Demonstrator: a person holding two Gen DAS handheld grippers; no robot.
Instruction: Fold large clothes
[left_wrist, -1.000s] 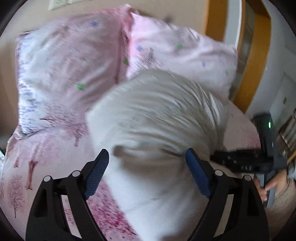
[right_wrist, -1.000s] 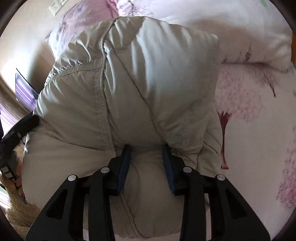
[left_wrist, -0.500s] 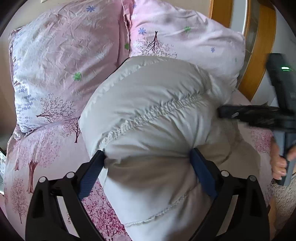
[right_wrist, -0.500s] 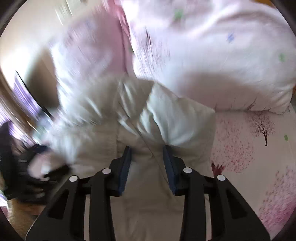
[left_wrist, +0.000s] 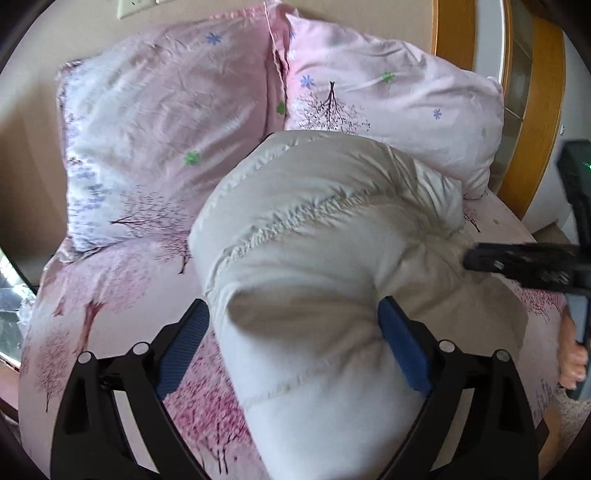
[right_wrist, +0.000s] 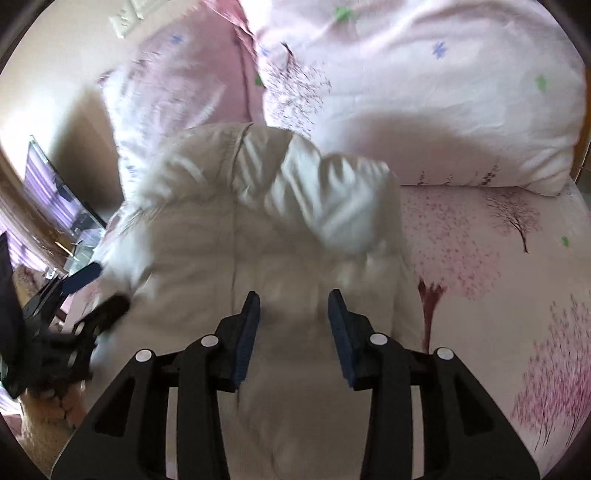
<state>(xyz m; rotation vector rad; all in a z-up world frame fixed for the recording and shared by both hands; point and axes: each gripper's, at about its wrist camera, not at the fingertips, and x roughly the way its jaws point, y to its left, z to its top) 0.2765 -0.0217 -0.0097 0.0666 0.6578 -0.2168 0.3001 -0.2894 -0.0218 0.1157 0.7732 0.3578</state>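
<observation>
Two black grippers with blue pads meet a puffy cream quilted jacket (left_wrist: 317, 280) on the pink blossom-print bed (left_wrist: 110, 295). At lower centre, the left gripper (left_wrist: 295, 345) has its jaws wide apart, bracketing the bundle; the right gripper (right_wrist: 293, 328) has its jaws parted over the fabric. Beyond, two pink floral pillows (left_wrist: 166, 122) fill the upper frame.

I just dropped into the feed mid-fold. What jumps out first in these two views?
The puffy beige padded jacket dominates, bunched in a thick roll on the pink tree-print bedsheet in front of two matching pillows. The left gripper straddles the roll's near end, jaws wide. The right gripper sits at the jacket's right side, its jaws apart over the fabric; that view is blurred.
</observation>
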